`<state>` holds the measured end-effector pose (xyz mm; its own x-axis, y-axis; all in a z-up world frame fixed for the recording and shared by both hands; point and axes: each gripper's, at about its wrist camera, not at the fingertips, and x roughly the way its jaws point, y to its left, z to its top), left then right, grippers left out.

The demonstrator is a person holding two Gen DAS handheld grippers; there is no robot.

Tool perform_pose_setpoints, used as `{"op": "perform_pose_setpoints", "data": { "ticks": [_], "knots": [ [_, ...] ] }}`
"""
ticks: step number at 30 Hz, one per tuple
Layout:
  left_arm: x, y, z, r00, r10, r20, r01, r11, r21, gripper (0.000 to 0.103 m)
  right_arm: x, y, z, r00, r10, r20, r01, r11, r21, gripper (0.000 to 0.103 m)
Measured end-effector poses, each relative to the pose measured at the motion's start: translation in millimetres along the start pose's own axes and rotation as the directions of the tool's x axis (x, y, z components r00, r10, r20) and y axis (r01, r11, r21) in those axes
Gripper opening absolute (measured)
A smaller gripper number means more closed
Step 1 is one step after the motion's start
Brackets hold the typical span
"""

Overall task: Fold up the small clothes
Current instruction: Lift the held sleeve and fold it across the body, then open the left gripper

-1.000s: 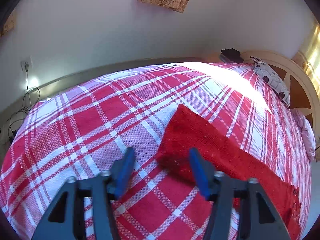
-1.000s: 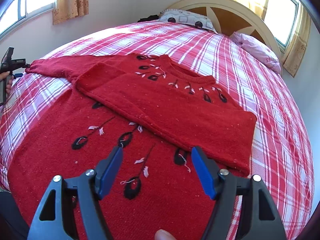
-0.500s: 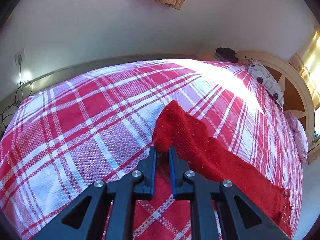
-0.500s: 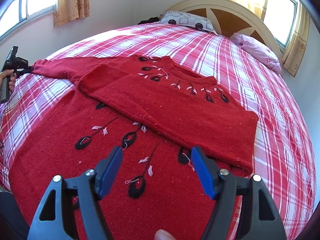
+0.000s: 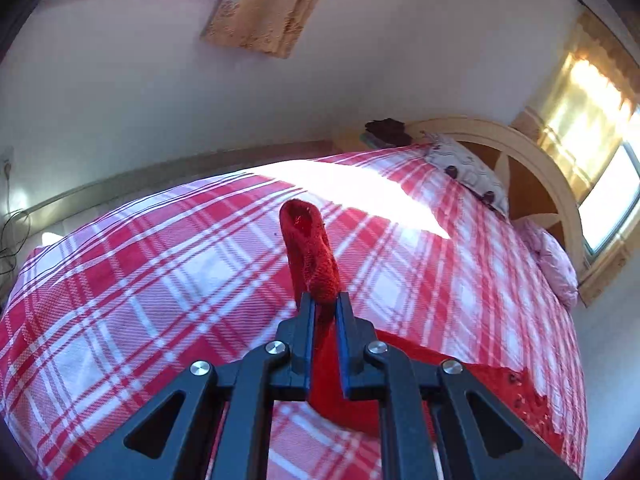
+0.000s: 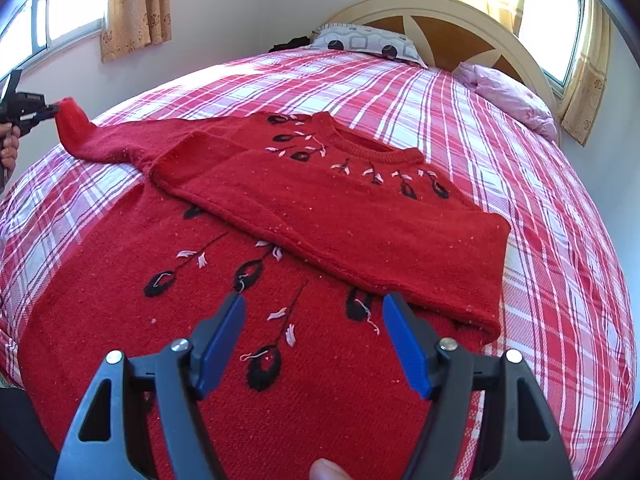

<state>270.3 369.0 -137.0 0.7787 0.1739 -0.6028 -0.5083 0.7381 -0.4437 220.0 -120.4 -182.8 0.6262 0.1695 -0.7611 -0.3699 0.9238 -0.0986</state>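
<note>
The left tool (image 5: 322, 312) is pinching the sweater's (image 6: 320, 216) far-left cuff (image 5: 306, 240); its sleeve is stretching rightward toward the open right tool (image 6: 314, 340).

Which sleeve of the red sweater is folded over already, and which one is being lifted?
The right-hand sleeve lies folded flat across the sweater's chest. The other sleeve stretches out sideways, its cuff pinched in the left gripper and raised off the bed.

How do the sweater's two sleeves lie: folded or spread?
One sleeve lies folded across the sweater chest; the other sleeve is stretched outward, its cuff pinched in the left gripper and raised off the bed.
</note>
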Motion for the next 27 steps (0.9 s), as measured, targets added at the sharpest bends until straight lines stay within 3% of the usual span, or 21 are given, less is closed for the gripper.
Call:
{"op": "perform_pose_setpoints", "data": {
  "ticks": [8, 15, 20, 27],
  "knots": [
    [-23.8, -80.3, -12.4, 0.988, -0.157, 0.006, 0.156, 0.984, 0.083, 0.009, -9.1, -15.7, -4.4, 1.000, -0.008, 0.022, 0.007, 0.999, 0.039, 0.074],
    [-26.6, -148.6, -39.5, 0.966, -0.255, -0.042, 0.258, 0.952, 0.166, 0.009, -20.7, -35.8, -13.6, 0.999, -0.014, 0.044, 0.010, 0.996, 0.094, 0.074],
    [-24.8, -193.5, -59.8, 0.947, -0.307, -0.091, 0.319, 0.929, 0.187, 0.009, -28.3, -49.3, -22.3, 0.998, -0.018, 0.056, 0.011, 0.992, 0.127, 0.074],
    [-40.0, -262.6, -86.0, 0.907, -0.399, -0.132, 0.419, 0.882, 0.216, 0.009, -40.5, -71.1, -34.3, 0.997, -0.024, 0.077, 0.010, 0.984, 0.178, 0.074]
  ]
}}
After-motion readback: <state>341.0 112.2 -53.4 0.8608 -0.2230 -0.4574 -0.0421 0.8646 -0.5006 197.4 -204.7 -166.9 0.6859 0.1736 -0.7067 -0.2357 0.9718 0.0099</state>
